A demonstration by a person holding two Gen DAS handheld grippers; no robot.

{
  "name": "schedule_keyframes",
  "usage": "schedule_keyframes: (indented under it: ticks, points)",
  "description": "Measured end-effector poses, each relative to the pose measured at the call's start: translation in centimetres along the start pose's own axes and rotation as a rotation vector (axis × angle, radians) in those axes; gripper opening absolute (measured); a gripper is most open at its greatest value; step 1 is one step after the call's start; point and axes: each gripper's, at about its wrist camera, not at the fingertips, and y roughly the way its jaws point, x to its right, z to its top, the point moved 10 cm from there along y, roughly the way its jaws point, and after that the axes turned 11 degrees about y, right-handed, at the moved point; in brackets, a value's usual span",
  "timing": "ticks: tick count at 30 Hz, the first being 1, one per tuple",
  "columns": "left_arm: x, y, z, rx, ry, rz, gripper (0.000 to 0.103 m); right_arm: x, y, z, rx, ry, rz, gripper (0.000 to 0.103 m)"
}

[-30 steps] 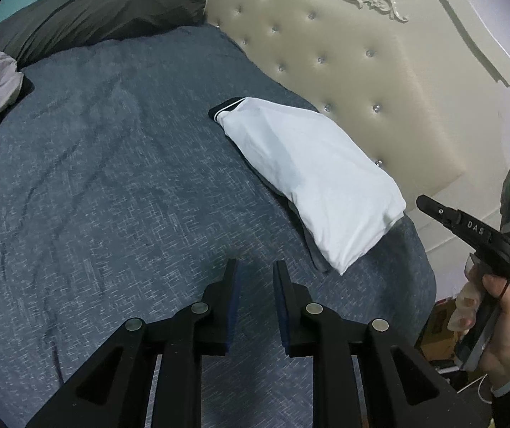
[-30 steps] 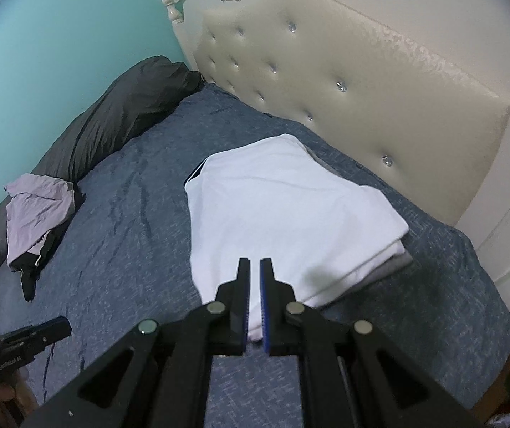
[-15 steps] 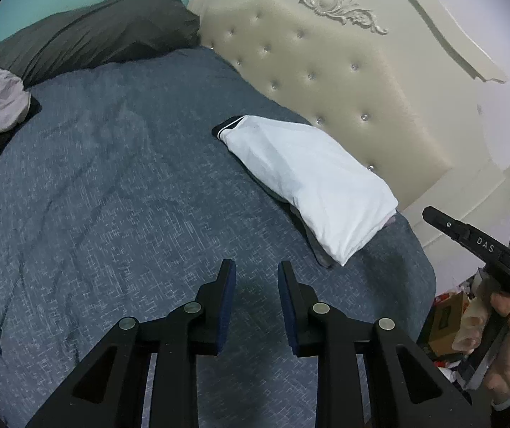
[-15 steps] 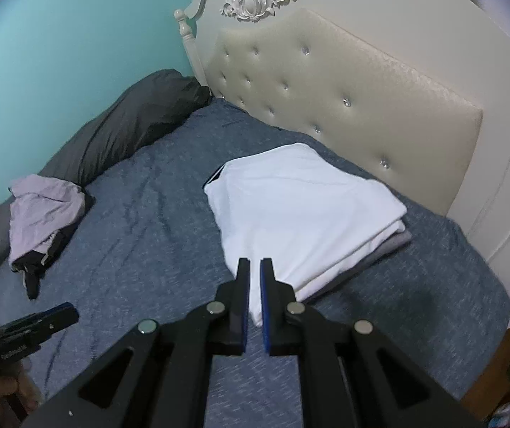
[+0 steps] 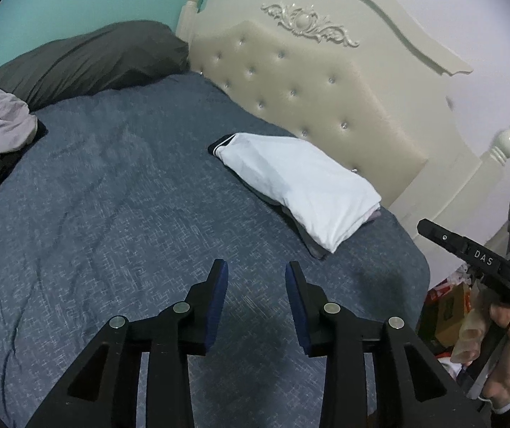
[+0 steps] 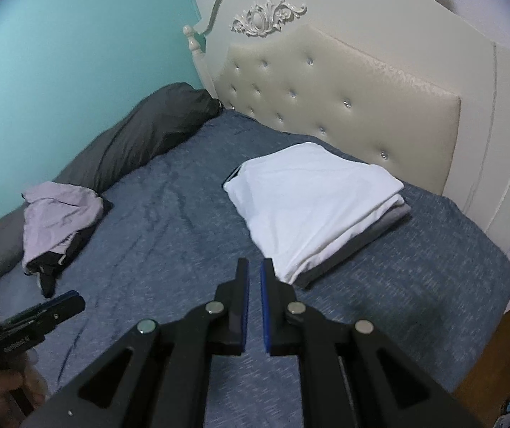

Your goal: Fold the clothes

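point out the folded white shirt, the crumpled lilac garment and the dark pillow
folded white shirt (image 6: 308, 203): right wrist view, middle of its top face
crumpled lilac garment (image 6: 59, 217): right wrist view, middle of the heap
dark pillow (image 5: 94, 60): left wrist view, middle of its upper side

We saw the bed (image 5: 119, 214) covered in a matt, blue-grey woven cloth with a rough, flecked texture, and near its head edge a folded white garment (image 6: 312, 207) of smooth, matt fabric lay on a grey cloth one. The headboard (image 6: 344, 107) looked like cream, faintly glossy padded leatherette with shiny studs, framed in painted, smooth wood. Our left gripper (image 5: 255, 285) was matt black plastic with bright metal pins and blue, rubbery pads (image 5: 215, 306).
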Motion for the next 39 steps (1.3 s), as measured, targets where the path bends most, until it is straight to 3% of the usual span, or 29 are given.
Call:
schedule_keyframes:
  ticks: [21,25,39]
  points:
    - [6.8,-15.8,-1.3,0.119,0.067,0.085,0.042,-3.6,-16.0,-4.9,0.076,-0.020,0.061,0.009]
    - [7.6,-17.7,-1.6,0.129,0.085,0.101,0.045,-4.0,-18.1,-5.4,0.092,-0.028,0.064,0.028]
    - [9.4,-20.9,-3.0,0.142,0.128,0.118,0.053,-5.2,-22.0,-7.9,0.086,-0.078,0.070,0.031]
